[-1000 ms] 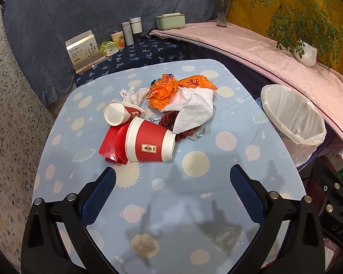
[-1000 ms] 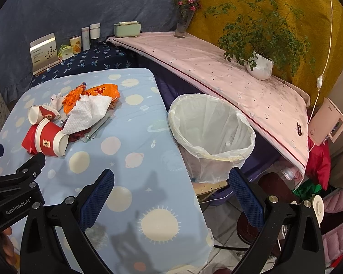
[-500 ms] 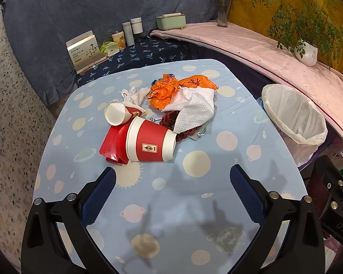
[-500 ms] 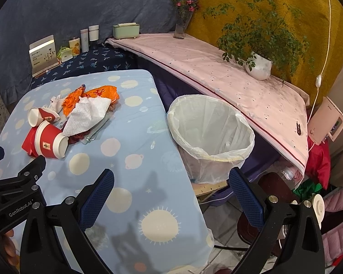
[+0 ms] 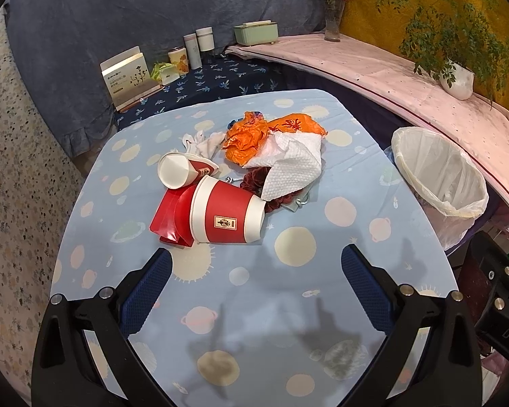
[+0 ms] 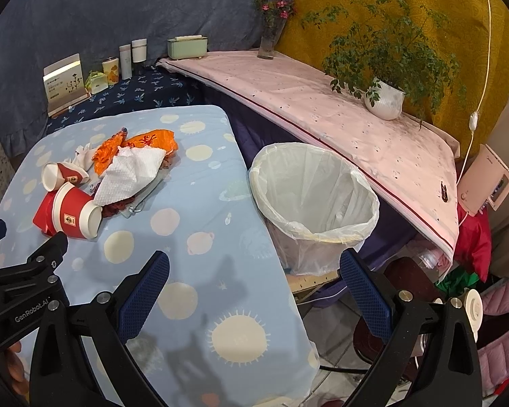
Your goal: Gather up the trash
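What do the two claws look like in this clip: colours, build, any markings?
Both match: the left claw and right claw have black angular frames with silver bolts and two fingers faced in dark blue textured pads. The right wrist view shows white "GenRobot.AI" lettering on the left unit's black body. No cables or sleeves show.

Surface (image 5: 247,305): pale blue cloth, cream suns and planets. Ahead of the jaws: large cup (image 5: 225,215) red with white rims; small cup (image 5: 183,171) red and white; napkin (image 5: 288,166) white, dimpled; wrapper (image 5: 254,132) orange. Bin liner (image 6: 314,191) translucent white.
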